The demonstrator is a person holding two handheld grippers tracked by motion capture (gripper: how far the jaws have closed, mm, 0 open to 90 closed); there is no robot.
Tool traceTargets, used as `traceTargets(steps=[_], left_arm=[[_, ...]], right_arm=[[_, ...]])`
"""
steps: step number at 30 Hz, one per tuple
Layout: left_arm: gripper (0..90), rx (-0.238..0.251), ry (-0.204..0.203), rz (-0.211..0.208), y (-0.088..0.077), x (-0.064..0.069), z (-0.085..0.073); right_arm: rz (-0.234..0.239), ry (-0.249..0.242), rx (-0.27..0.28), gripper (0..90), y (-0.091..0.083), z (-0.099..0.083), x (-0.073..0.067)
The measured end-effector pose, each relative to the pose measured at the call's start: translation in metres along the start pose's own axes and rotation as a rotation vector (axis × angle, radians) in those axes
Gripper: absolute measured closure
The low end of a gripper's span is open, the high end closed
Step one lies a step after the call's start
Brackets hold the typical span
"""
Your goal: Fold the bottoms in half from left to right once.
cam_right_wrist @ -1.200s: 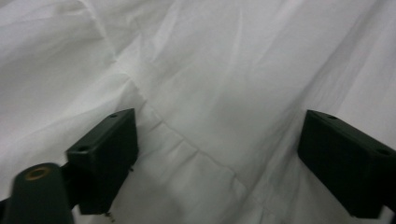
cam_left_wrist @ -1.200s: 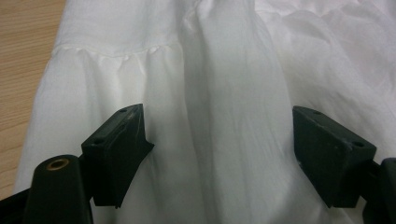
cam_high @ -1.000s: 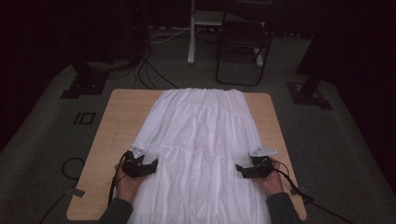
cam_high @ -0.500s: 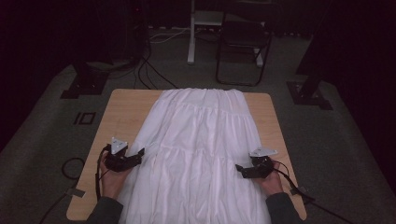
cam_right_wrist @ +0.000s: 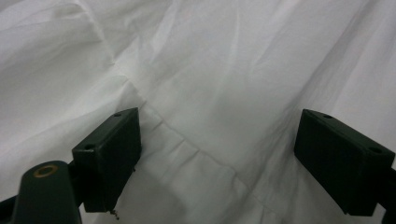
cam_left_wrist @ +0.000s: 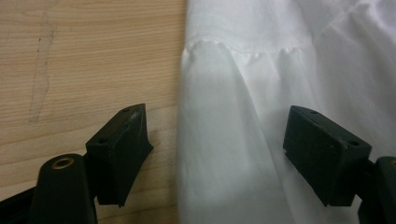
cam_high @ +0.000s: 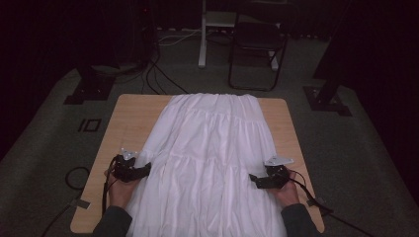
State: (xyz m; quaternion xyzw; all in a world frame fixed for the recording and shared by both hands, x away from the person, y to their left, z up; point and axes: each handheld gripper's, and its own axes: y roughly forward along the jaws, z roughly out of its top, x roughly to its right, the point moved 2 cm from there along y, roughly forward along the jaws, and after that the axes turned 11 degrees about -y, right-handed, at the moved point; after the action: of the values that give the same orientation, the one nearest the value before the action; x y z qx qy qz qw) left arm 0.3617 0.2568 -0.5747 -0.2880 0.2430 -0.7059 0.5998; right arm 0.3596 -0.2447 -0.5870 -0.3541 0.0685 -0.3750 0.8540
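A white tiered skirt [cam_high: 212,148] lies spread flat along the wooden table [cam_high: 133,113], waistband at the far end. My left gripper [cam_high: 144,171] sits at the skirt's left edge, pointing right. In the left gripper view, the left gripper [cam_left_wrist: 217,121] has its jaws wide apart; they have just been opening. The skirt's edge [cam_left_wrist: 224,154] lies flat between them, untouched by the pads. My right gripper [cam_high: 254,180] rests on the skirt's right side, pointing left. Seen in the right gripper view, the right gripper [cam_right_wrist: 219,121] is open over a gathered seam [cam_right_wrist: 187,140], with nothing pinched.
Bare wood shows left of the skirt [cam_left_wrist: 93,60] and along the table's right edge [cam_high: 291,143]. A black chair [cam_high: 257,49], stand bases [cam_high: 89,91] and cables [cam_high: 163,79] sit on the dark floor beyond the table.
My left gripper has slid to the left, from over the skirt's side to its very edge. The right gripper and the skirt have stayed where they were.
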Motion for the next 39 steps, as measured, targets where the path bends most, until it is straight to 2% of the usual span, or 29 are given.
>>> traceTargets(steps=[5,7,9,10,11,12,13,16,17,19,21,22,23,24,26,30,32,35,36,37,39], left_arm=[[20.3,-0.016,0.020,-0.015,-0.002,0.009,-0.003],[23.0,-0.015,0.020,-0.014,-0.003,0.009,-0.003],[32.9,-0.017,0.041,-0.039,-0.006,0.013,-0.004],[39.3,-0.018,0.051,-0.047,-0.007,0.015,-0.004],[46.5,-0.018,0.051,-0.047,-0.007,0.015,-0.004],[46.5,-0.012,0.057,-0.065,-0.008,0.016,-0.004],[66.3,-0.011,0.059,-0.070,-0.009,0.016,-0.005],[81.6,-0.015,0.053,-0.090,-0.009,0.014,-0.005],[85.2,-0.015,0.034,-0.111,-0.009,0.013,-0.005],[87.0,-0.016,0.022,-0.116,-0.009,0.011,-0.005],[87.7,-0.014,0.017,-0.082,-0.010,0.007,-0.004],[87.8,-0.014,0.017,-0.082,-0.010,0.007,-0.004],[88.0,-0.012,0.008,-0.052,-0.011,0.001,-0.003],[88.1,-0.012,-0.028,-0.026,-0.014,-0.012,-0.002],[88.2,-0.005,-0.094,-0.002,-0.017,-0.030,-0.002],[88.4,0.016,-0.178,0.065,-0.030,-0.063,-0.004],[88.5,0.028,-0.205,0.096,-0.038,-0.076,-0.006],[88.5,0.045,-0.216,0.156,-0.050,-0.093,-0.008],[88.5,0.045,-0.216,0.156,-0.050,-0.093,-0.008],[88.6,0.060,-0.225,0.210,-0.058,-0.104,-0.009],[88.6,0.074,-0.238,0.298,-0.066,-0.116,-0.010]], right_arm=[[-0.006,0.002,-0.002,14.3,0.000,0.000,0.000],[-0.013,0.008,0.005,21.5,-0.001,0.000,-0.002],[-0.007,0.003,0.010,33.3,-0.007,0.001,-0.003],[-0.027,0.010,0.035,33.3,-0.013,0.003,-0.002],[-0.027,0.010,0.035,33.3,-0.013,0.003,-0.002],[-0.053,0.036,0.061,33.2,-0.020,0.005,0.002],[-0.124,0.108,0.089,29.5,-0.035,0.002,0.016],[-0.198,0.153,0.050,27.9,-0.039,-0.009,0.027],[-0.207,0.181,0.038,27.9,-0.038,-0.015,0.031],[-0.203,0.211,0.036,27.9,-0.036,-0.021,0.036],[-0.209,0.221,0.006,27.9,-0.032,-0.025,0.039],[-0.209,0.221,0.006,27.9,-0.032,-0.025,0.039],[-0.208,0.212,-0.033,27.9,-0.025,-0.026,0.039],[-0.212,0.202,-0.035,28.9,-0.023,-0.026,0.038],[-0.209,0.202,-0.035,29.3,-0.022,-0.024,0.037],[-0.203,0.194,-0.031,30.5,-0.022,-0.024,0.036],[-0.203,0.195,-0.029,30.4,-0.022,-0.024,0.036],[-0.195,0.186,-0.023,30.3,-0.021,-0.023,0.034],[-0.195,0.186,-0.023,30.3,-0.021,-0.023,0.034],[-0.189,0.182,-0.019,30.0,-0.021,-0.023,0.033],[-0.187,0.183,-0.018,29.6,-0.020,-0.023,0.033]])
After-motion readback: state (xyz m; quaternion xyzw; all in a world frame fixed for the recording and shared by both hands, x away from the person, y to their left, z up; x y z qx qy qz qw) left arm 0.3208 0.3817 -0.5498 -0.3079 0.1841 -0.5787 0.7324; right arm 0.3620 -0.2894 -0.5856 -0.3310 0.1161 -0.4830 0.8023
